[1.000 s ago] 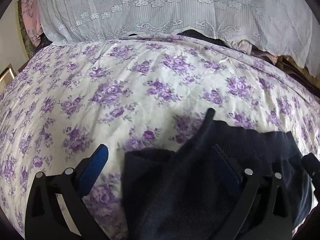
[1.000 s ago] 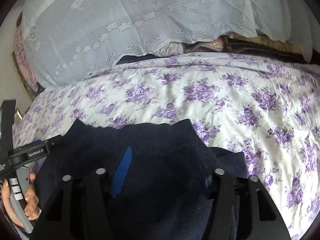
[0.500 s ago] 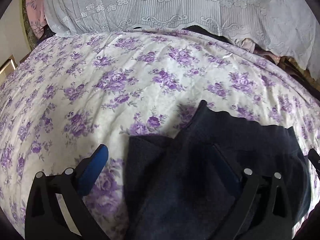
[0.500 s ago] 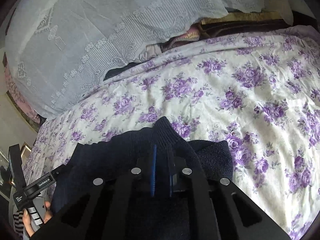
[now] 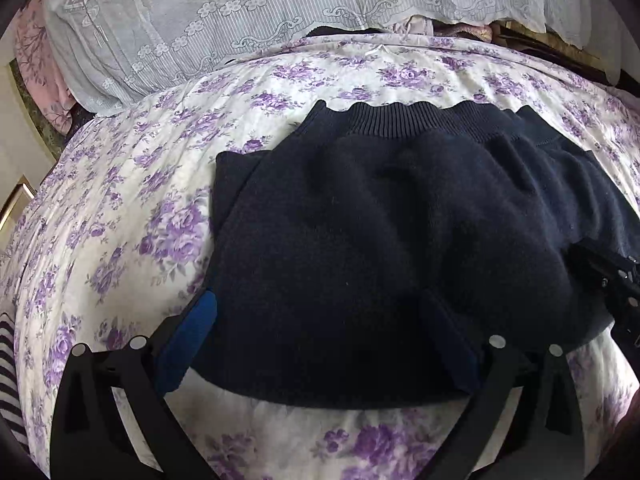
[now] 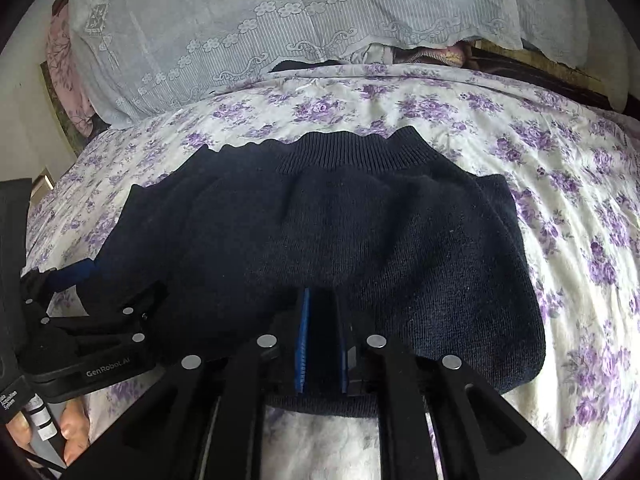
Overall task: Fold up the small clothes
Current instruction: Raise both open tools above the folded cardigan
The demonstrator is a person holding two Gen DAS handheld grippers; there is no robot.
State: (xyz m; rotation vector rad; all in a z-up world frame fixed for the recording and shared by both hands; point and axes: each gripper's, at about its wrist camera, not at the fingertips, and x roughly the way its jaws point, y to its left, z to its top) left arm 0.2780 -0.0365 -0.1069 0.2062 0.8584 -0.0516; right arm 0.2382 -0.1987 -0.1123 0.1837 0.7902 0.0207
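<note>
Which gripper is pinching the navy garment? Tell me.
The right gripper: its jaws are shut on the navy garment's near edge. The left gripper's jaws stand wide apart around the fabric, unclamped.

Sweater (image 5: 380, 216) on bedspread (image 5: 120, 220), ribbed hem toward lace cloth (image 5: 224, 20) behind; left gripper (image 6: 86, 280) left of right gripper (image 6: 322, 312).

sweater (image 5: 360, 220): dark navy | bedsheet (image 5: 120, 220): white, purple flowers | lace cloth (image 5: 240, 20): pale grey-white
</note>
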